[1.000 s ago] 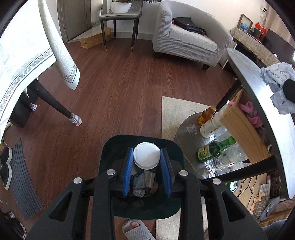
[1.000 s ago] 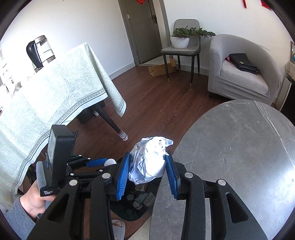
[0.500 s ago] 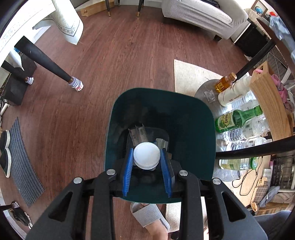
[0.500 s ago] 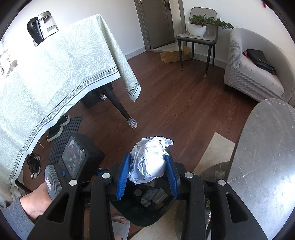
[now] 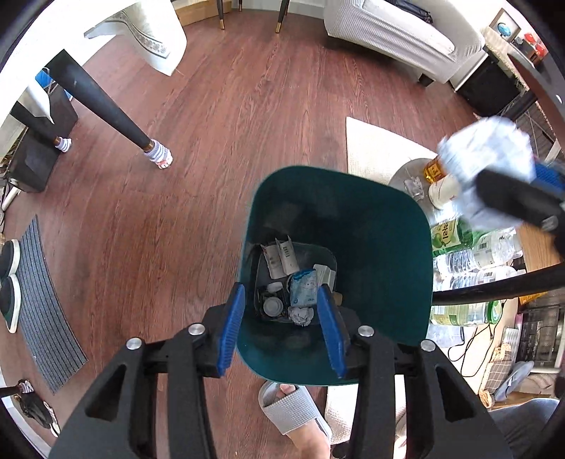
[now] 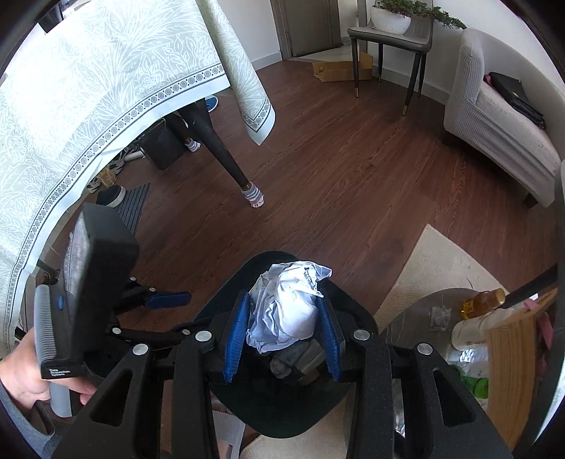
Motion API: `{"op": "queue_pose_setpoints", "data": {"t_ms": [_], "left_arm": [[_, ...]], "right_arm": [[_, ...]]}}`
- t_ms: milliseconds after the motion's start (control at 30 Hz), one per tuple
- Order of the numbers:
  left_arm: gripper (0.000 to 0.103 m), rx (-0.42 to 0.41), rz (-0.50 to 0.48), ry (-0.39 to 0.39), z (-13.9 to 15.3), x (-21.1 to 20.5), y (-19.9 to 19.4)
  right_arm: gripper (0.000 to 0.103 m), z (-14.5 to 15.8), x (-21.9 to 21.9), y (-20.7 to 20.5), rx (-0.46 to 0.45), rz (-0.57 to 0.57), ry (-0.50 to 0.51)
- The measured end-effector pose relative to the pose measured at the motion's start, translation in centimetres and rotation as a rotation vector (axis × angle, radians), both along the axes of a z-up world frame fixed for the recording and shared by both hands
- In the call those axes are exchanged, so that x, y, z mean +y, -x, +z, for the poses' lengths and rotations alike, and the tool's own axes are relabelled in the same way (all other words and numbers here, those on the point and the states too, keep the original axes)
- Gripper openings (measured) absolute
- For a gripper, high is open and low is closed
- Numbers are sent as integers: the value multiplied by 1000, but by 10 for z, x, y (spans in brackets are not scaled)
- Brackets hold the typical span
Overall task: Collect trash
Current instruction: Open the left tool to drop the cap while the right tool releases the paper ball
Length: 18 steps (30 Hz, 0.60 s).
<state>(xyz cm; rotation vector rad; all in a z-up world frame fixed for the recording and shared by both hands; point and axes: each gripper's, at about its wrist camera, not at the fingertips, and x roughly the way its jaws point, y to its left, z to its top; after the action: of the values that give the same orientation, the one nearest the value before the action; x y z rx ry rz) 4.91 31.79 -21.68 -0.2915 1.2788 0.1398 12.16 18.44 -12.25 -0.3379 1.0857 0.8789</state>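
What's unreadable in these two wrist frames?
- Left wrist view: crumpled white paper wad smeared by motion blur; its print is illegible.
- Right wrist view: dark green plastic trash bin contents mostly hidden behind the wad and the right gripper.
- Left wrist view: clear plastic bottles partly cut off by a black table bar.

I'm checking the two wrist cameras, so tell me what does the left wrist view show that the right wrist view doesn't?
Only the left wrist view shows the trash lying at the bottom of the green bin, seen between the open, empty left gripper. Only the right wrist view shows the hand on the left gripper's handle and the potted plant. Both show the bin, the right gripper clamped on crumpled white paper, and the bottles.
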Motion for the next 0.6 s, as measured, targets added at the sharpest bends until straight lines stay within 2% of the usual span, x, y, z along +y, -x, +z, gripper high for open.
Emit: {"op": "queue_pose_setpoints", "data": {"t_ms": [167, 267, 433, 600], "left_arm": [[36, -66, 36, -1, 22, 12, 5], [35, -112, 54, -2, 36, 15, 6], [24, -197, 59, -13, 62, 12, 7], [24, -256, 41, -7, 86, 4, 3]], "right_arm": [[38, -25, 8, 0, 36, 4, 35], [38, -40, 11, 2, 57, 8, 49], [39, -65, 8, 4, 108, 6, 81], [39, -83, 5, 7, 135, 11, 114]]}}
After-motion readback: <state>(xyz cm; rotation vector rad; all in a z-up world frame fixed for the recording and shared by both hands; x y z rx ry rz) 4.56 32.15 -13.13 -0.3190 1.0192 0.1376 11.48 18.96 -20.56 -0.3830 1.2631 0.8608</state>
